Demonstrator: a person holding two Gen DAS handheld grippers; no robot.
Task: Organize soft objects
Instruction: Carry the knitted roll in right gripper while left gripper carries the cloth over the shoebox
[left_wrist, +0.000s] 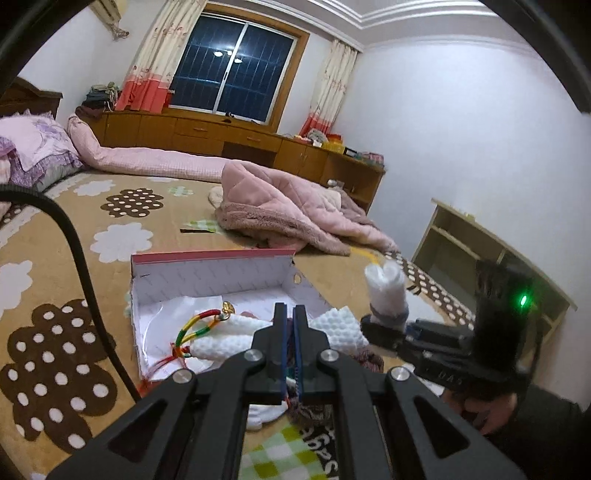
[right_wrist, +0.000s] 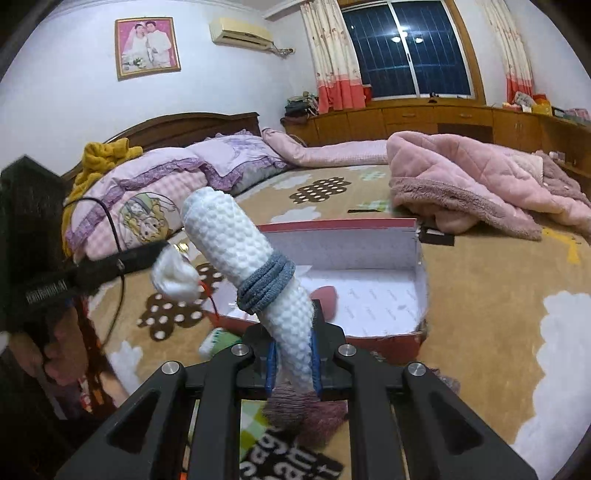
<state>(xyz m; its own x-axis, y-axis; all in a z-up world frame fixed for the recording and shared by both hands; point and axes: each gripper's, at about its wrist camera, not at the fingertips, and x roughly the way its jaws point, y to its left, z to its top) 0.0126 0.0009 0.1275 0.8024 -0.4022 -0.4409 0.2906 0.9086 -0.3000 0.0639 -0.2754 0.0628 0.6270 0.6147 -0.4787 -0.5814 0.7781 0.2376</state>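
Left wrist view: open box (left_wrist: 177, 280) holds white cloth (left_wrist: 221, 341), colored cord (left_wrist: 192, 326).

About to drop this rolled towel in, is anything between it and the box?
Nothing visible. The right tool holds the rolled towel just in front of the open box, whose right part is bare.

An open box (right_wrist: 369, 295) is sitting on the bed (right_wrist: 480, 295), with a crumpled blanket (right_wrist: 480, 184) lying behind it to the right and pillows (right_wrist: 229, 155) lying behind it to the left, against the headboard (right_wrist: 184, 125). The right tool (right_wrist: 293, 363) is holding a rolled cloth (right_wrist: 243, 251) upright in front of the box. The left tool (left_wrist: 289, 325) is hanging over the box's near edge, with woven cloths (left_wrist: 332, 328) and a braided cord (left_wrist: 199, 321) lying inside.
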